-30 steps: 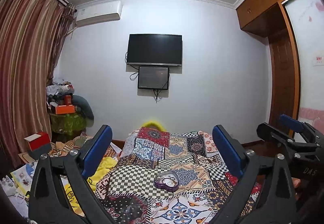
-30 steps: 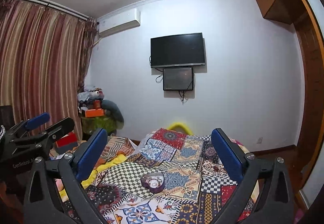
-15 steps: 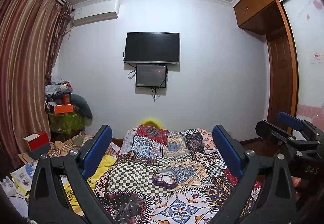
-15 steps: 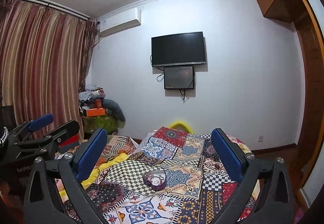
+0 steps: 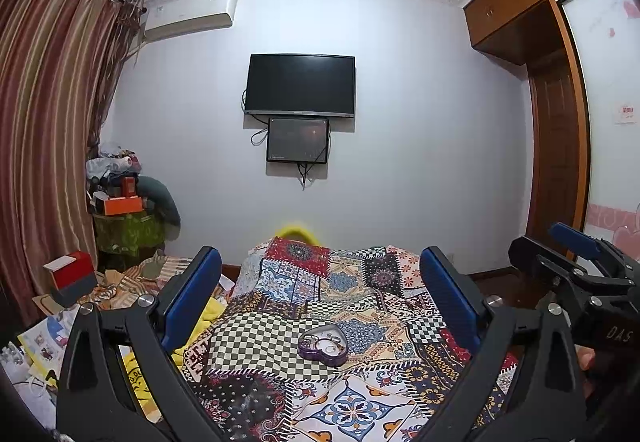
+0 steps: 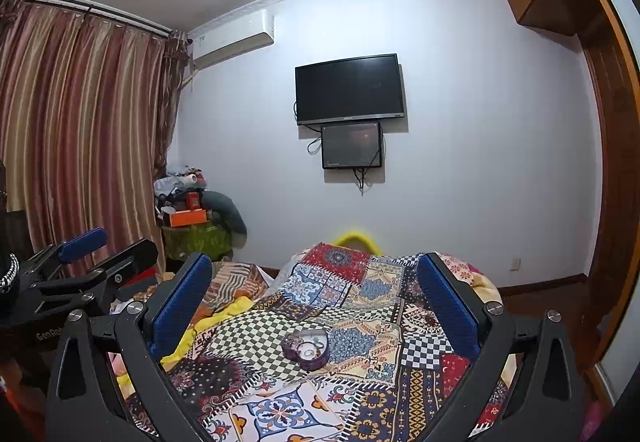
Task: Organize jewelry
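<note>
Both views are tilting down a bit vs 1 s ago; heart-shaped box [image 5: 323, 345] is sitting higher in frame. It's lying on quilt [image 5: 360, 398], dead ahead btwn both spread, empty tongs: left gripper [image 5: 320, 306], right gripper [image 6: 314, 306]. Neither clearly nearer.

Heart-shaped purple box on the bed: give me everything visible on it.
The heart-shaped purple box is a shallow, lidless container, metal or plastic by its sheen. It lies flat and open-side up on the patchwork quilt, by the checkered patch. Inside are small pale rings and other trinkets, too small to identify. Only the quilt touches it; both open grippers are held short of it.
</note>
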The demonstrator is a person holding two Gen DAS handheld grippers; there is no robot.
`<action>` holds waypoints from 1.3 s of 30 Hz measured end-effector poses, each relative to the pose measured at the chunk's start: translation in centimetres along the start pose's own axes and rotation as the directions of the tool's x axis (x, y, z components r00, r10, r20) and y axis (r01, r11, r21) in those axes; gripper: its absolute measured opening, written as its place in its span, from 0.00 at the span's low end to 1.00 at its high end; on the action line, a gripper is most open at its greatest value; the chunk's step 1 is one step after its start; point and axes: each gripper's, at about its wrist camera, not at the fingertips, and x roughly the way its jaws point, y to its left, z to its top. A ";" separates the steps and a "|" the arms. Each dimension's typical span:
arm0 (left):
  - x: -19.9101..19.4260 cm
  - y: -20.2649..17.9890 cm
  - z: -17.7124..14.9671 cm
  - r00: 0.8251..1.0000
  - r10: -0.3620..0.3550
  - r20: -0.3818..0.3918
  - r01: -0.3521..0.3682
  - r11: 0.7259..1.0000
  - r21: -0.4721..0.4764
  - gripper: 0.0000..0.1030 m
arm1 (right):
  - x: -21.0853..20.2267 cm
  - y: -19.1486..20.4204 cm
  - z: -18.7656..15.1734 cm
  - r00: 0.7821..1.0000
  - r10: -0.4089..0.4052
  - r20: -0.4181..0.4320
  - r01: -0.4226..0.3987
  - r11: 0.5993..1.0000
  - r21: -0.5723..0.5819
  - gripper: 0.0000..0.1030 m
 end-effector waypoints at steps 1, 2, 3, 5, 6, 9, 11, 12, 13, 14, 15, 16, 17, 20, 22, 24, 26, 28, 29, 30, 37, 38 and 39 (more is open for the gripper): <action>0.0 0.0 0.0 1.000 -0.001 -0.002 0.001 1.000 -0.002 0.97 | 0.0 0.0 0.0 1.000 0.000 -0.002 0.000 1.000 0.002 0.99; 0.1 0.1 -0.1 1.000 0.000 -0.005 0.000 1.000 -0.004 0.97 | 0.0 -0.1 0.0 1.000 0.000 -0.004 0.000 1.000 0.005 0.99; 0.2 0.1 -0.1 1.000 0.001 -0.007 -0.001 1.000 -0.005 0.97 | 0.1 0.0 -0.1 1.000 0.000 -0.006 0.000 1.000 0.006 0.99; 0.3 0.1 -0.1 1.000 -0.001 -0.011 0.001 1.000 -0.006 0.97 | 0.2 -0.1 0.0 1.000 0.002 -0.010 -0.002 1.000 0.009 0.99; 0.4 0.2 -0.1 1.000 -0.001 -0.013 0.001 1.000 -0.006 0.97 | 0.2 -0.1 0.0 1.000 0.003 -0.013 -0.003 1.000 0.011 0.99; 0.4 0.1 -0.2 1.000 0.002 -0.014 -0.002 1.000 -0.002 0.97 | 0.3 -0.3 0.1 1.000 0.008 -0.017 -0.008 1.000 0.017 0.99; 0.5 0.1 -0.2 1.000 0.002 -0.015 -0.002 1.000 0.000 0.97 | 0.3 -0.4 0.1 1.000 0.007 -0.017 -0.006 1.000 0.018 0.99; 0.6 0.1 -0.3 1.000 0.001 -0.017 -0.001 1.000 -0.001 0.97 | 0.4 -0.3 0.1 1.000 0.008 -0.018 -0.008 1.000 0.019 0.99; 0.6 0.1 -0.3 1.000 -0.001 -0.018 0.001 1.000 -0.002 0.97 | 0.4 -0.3 0.1 1.000 0.010 -0.020 -0.010 1.000 0.020 0.99; 0.6 0.2 -0.3 1.000 -0.003 -0.020 0.003 1.000 -0.003 0.97 | 0.4 -0.3 0.1 1.000 0.011 -0.021 -0.010 1.000 0.021 0.99; 0.7 0.2 -0.4 1.000 -0.004 -0.022 0.004 1.000 -0.004 0.97 | 0.4 -0.3 0.1 1.000 0.011 -0.022 -0.011 1.000 0.021 0.99; 0.7 0.2 -0.5 1.000 -0.004 -0.023 0.004 1.000 -0.005 0.97 | 0.4 -0.2 0.1 1.000 0.011 -0.023 -0.010 1.000 0.021 0.99; 0.8 0.2 -0.5 1.000 -0.003 -0.025 0.003 1.000 -0.005 0.97 | 0.4 -0.2 0.1 1.000 0.011 -0.024 -0.010 1.000 0.021 0.99; 1.0 0.2 -0.5 1.000 -0.003 -0.029 0.002 1.000 -0.005 0.97 | 0.5 -0.2 0.1 1.000 0.012 -0.025 -0.011 1.000 0.020 0.99; 1.1 0.2 -0.6 0.999 -0.002 -0.032 0.002 1.000 -0.008 0.97 | 0.5 -0.2 0.0 1.000 0.011 -0.026 -0.010 1.000 0.019 0.99; 1.2 0.2 -0.6 0.999 -0.006 -0.036 0.006 1.000 -0.011 0.97 | 0.6 -0.2 0.0 1.000 0.011 -0.028 -0.011 1.000 0.019 0.99; 1.3 0.2 -0.6 0.999 -0.006 -0.038 0.006 1.000 -0.011 0.97 | 0.6 -0.2 -0.2 0.999 0.011 -0.031 -0.011 1.000 0.020 0.99; 1.4 0.2 -0.7 0.999 -0.007 -0.042 0.007 1.000 -0.011 0.97 | 0.7 -0.2 -0.2 0.999 0.011 -0.034 -0.011 1.000 0.021 0.99; 1.5 0.2 -0.6 0.999 -0.008 -0.044 0.008 1.000 -0.011 0.97 | 0.7 -0.2 -0.2 0.999 0.011 -0.035 -0.011 1.000 0.021 0.99; 1.5 0.2 -0.6 0.999 -0.010 -0.046 0.009 1.000 -0.010 0.97 | 0.7 -0.2 -0.2 0.999 0.011 -0.036 -0.010 1.000 0.022 0.99; 1.6 0.3 -0.8 0.999 -0.013 -0.046 0.013 1.000 -0.013 0.97 | 0.7 -0.4 -0.3 0.999 0.009 -0.038 -0.008 1.000 0.023 0.99; 1.6 0.3 -0.8 0.999 -0.013 -0.044 0.012 1.000 -0.014 0.97 | 0.7 -0.4 -0.3 0.999 0.008 -0.038 -0.007 1.000 0.024 0.99; 1.5 0.2 -0.8 0.999 -0.011 -0.042 0.011 1.000 -0.013 0.97 | 0.7 -0.4 -0.3 0.999 0.007 -0.038 -0.006 1.000 0.025 0.99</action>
